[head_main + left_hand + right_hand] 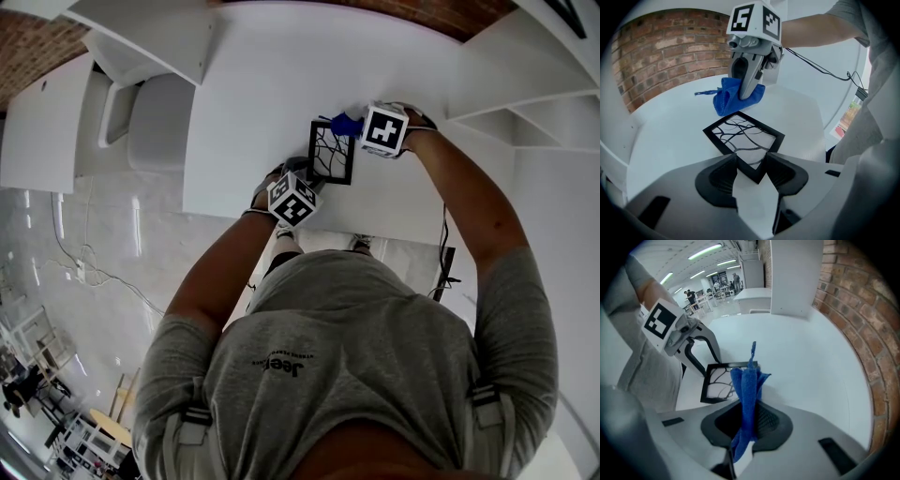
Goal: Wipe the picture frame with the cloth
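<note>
Picture frame (pixel 332 153) flat on table (pixel 262 94), near table's front edge. Left gripper (pixel 751 164) at frame's near corner, with that corner between its jaws, both jaws touching it. Right gripper (pixel 745 427) at opposite, far corner, above frame. Cloth (pixel 747 390) pinched between right gripper's jaws – its loose end hangs down onto frame's far corner. Brick wall (pixel 670 56) behind table.

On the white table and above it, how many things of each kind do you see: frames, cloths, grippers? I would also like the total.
Black picture frame: 1
Blue cloth: 1
Grippers: 2, the left gripper on the frame's corner and the right gripper clamping the cloth
Total: 4
</note>
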Demonstrator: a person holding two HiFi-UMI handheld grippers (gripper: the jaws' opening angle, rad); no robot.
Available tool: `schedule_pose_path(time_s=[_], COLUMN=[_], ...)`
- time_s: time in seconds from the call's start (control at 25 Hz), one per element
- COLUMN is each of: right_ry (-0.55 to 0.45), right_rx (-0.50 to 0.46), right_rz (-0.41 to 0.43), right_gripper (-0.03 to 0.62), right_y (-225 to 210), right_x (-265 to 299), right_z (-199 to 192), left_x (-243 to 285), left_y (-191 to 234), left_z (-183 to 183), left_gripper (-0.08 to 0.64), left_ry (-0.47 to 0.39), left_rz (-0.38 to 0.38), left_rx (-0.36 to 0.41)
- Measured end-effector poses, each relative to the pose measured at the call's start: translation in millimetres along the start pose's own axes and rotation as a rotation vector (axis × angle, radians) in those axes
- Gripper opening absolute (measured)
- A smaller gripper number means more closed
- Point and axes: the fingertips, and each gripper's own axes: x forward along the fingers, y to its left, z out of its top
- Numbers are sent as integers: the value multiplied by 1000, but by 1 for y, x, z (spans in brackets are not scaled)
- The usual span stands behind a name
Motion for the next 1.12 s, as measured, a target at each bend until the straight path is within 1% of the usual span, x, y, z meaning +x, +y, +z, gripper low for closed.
schedule_pose_path(time_s=[0.08,0.16,0.28,0.36,0.52,0.64,0.72,0.88,1.12], right_ry=[-56,-67,-36,-6,14,19,23,71,90], right_rx=[-18,-39,-59,-71,-96,-125,-127,-101,-78], right_rz=[31,43,37,13,-6,33,51,-4,-11], right_gripper=[51,51,51,51,51,51,51,51,51], right_y=[13,21,25,23,21,31,35,23,21], right_x=[0,5,15,21,30,34,35,36,30], right_z=[25,42,58,65,80,88,88,69,43], left_x=[0,1,2,2,1,1,1,-1,-1], left_y=[-1,-1,-2,-3,-3,-3,-3,-2,-1], left_z=[0,1,3,3,3,3,3,2,1], left_gripper=[204,204,204,205,204,204,204,204,204], left_ry=[-1,-5,-11,-13,-18,-19,-20,-22,-17], left_rz=[2,4,5,6,7,7,7,5,6], left_rx=[-2,-4,-4,-3,0,-2,-1,-1,-2])
